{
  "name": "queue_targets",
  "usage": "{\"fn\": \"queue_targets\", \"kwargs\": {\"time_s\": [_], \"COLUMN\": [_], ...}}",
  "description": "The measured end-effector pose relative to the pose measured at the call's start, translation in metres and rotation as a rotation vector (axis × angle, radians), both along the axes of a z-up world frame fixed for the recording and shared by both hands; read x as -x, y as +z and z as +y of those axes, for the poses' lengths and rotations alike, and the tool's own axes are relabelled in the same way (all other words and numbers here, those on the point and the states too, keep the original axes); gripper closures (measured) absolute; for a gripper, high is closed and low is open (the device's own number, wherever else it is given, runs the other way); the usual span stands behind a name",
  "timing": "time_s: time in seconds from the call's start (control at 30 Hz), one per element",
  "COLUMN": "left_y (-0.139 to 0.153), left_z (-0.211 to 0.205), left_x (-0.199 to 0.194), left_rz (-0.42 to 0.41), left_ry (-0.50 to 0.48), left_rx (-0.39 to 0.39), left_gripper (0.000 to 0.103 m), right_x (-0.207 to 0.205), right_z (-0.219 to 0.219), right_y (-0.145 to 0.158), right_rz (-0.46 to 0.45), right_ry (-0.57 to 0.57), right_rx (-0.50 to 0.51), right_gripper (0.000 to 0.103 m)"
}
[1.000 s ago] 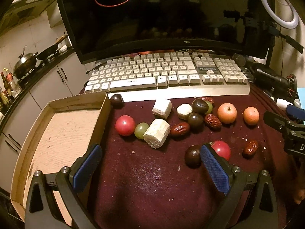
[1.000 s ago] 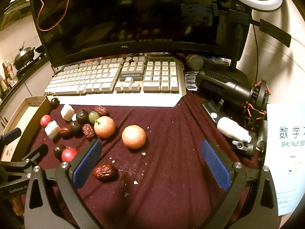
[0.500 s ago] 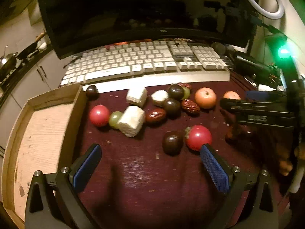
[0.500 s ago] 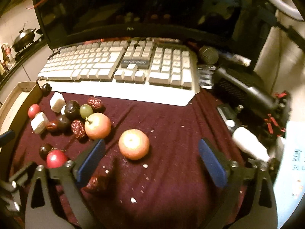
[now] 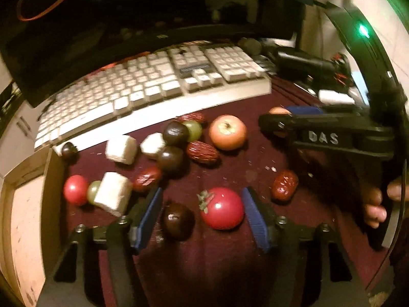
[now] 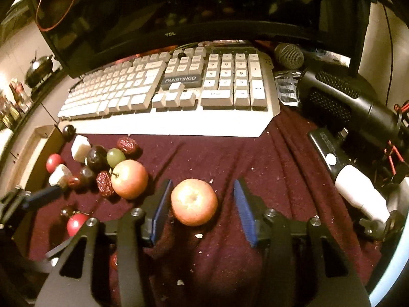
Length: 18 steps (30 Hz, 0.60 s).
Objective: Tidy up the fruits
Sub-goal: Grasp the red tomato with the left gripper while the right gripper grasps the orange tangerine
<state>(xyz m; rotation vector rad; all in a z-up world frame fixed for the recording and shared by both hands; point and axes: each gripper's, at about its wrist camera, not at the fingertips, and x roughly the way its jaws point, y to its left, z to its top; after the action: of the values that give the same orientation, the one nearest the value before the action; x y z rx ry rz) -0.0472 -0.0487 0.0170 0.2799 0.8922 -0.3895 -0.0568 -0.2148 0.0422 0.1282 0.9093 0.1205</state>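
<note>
Between the blue pads of the left gripper (image 5: 202, 216), lowered vs 1 s ago, a shiny red tomato (image 5: 222, 208) & dark round plum (image 5: 177, 220) are now bracketed; the right gripper (image 6: 202, 211) is brought around the round orange fruit (image 6: 194, 201). Both jaws wide, nothing gripped yet; 2 picks seem imminent.

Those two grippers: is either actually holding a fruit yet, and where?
Neither. The left gripper straddles the tomato and a dark plum; the right gripper brackets the orange, jaws open.
</note>
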Motion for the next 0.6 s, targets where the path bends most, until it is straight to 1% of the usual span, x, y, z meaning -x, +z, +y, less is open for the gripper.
{"fn": "queue_targets", "kwargs": {"time_s": [0.07, 0.1, 0.27, 0.33, 0.4, 0.47, 0.5, 0.57, 0.6], "left_y": [-0.0044, -0.0052, -0.0063, -0.0059, -0.0056, -0.0049, -0.0040, -0.0004, 0.0027], "left_z": [-0.0054, -0.0053, -0.0009, 0.0008, 0.0025, 0.0022, 0.0023, 0.0029, 0.0039], "left_x": [0.0010, 0.0013, -0.0016, -0.0034, -0.0034, -0.0017, -0.0001, 0.0030, 0.0050], "left_rz": [-0.020, -0.023, -0.006, -0.002, 0.002, -0.005, -0.008, -0.011, -0.011], "left_ry": [-0.027, -0.034, -0.050, -0.041, -0.035, -0.035, -0.034, -0.028, -0.029], "left_rx": [-0.039, -0.039, 0.005, 0.018, 0.027, 0.022, 0.022, 0.039, 0.056], "left_gripper": [0.040, 0.040, 0.041, 0.048, 0.048, 0.049, 0.049, 0.051, 0.054], "right_x": [0.0014, -0.0003, -0.0004, -0.0018, -0.0007, -0.0007, -0.0006, 0.0006, 0.0010], "right_z": [0.0012, 0.0007, 0.0007, 0.0009, -0.0005, -0.0001, 0.0005, 0.0024, 0.0027], "right_y": [0.0000, -0.0001, -0.0002, -0.0003, -0.0003, -0.0002, 0.0001, 0.0018, 0.0023], "right_rz": [-0.003, -0.003, -0.005, -0.006, -0.010, -0.012, -0.014, -0.025, -0.030], "right_ry": [0.003, 0.003, 0.002, 0.002, 0.002, 0.007, 0.013, 0.017, 0.019], "right_rx": [0.006, 0.008, 0.004, 0.004, 0.004, -0.001, -0.006, 0.001, 0.002], "right_gripper": [0.052, 0.052, 0.052, 0.052, 0.052, 0.055, 0.058, 0.061, 0.064]}}
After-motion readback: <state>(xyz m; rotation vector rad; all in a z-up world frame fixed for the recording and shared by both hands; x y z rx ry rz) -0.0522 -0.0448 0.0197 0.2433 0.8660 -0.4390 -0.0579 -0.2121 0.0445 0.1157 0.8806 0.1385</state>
